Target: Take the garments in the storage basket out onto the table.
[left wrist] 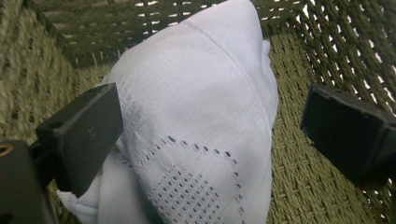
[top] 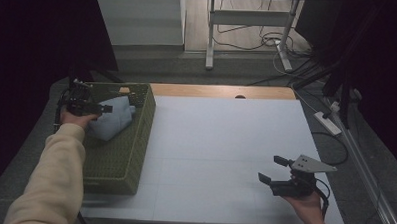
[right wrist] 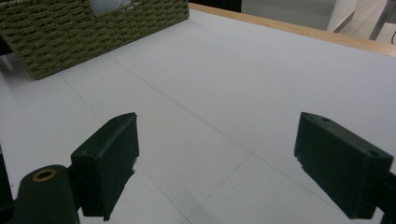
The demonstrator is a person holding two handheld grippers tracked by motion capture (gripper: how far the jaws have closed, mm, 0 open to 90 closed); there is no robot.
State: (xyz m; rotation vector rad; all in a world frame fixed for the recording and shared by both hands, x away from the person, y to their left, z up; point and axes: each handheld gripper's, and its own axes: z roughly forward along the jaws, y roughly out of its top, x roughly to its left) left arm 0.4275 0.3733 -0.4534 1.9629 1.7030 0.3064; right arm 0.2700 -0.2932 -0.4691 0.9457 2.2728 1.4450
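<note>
White cloth [left wrist: 196,126] lies inside woven basket [left wrist: 327,56].

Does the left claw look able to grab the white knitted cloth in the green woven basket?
Probably yes: the left claw is open inside the basket, jaws straddling the cloth, nothing between.

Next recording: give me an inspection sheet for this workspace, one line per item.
Surface: white table with a wooden far edge.
Job's things: pale cloth lying inside the green woven basket at the table's left.
Clutter: nothing seen.
Grippers: left gripper open, jaws either side of the cloth; right gripper open, nothing between its jaws, above bare table.
Cables: loose cables on the floor behind; power strip at right.
Surroundings: dark curtains, metal stand legs.
</note>
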